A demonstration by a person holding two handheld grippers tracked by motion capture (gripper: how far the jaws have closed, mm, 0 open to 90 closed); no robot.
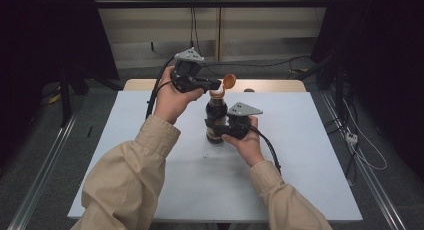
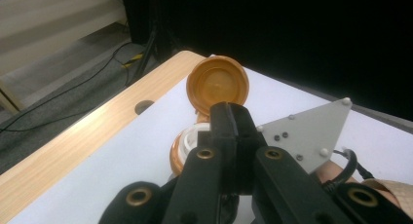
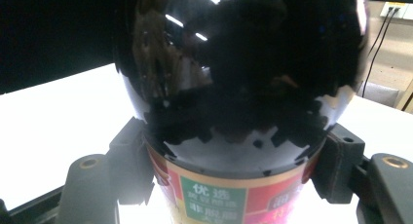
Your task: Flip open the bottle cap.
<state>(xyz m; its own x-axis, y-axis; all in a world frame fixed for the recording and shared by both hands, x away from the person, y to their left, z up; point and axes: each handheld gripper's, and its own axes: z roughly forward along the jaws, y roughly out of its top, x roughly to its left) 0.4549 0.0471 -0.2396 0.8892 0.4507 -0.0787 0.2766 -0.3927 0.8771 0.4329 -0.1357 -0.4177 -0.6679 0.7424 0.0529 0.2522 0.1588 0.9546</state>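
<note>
The bottle (image 1: 216,121) stands upright on the white table (image 1: 150,155), a little behind its middle, with the long axis vertical and the neck pointing up. It is dark, with a coloured label (image 3: 219,199) around the lower body. Its orange cap (image 1: 229,81) is a flip cap, and it is swung open: it stands up above the neck, tilted back and to the right, and the hollow inside faces the left gripper's camera. In the left gripper view the white spout (image 2: 192,142) with its orange collar is seen just under the cap.

The right gripper (image 1: 226,131) is clenched around the lower body of the bottle. In the right gripper view one jaw presses each side of the bottle at the height of the label's top edge, so the jaws are as wide apart as the bottle is thick.

The left gripper (image 1: 216,84) is at the top of the bottle, coming from the left. In its own view the two jaws are pressed together with no gap between them, and the tips are touching the lower edge of the open cap. I cannot tell if the jaws pinch a small part of the cap.

The person's hands hold both grippers, with beige sleeves (image 1: 135,175) behind them.
</note>
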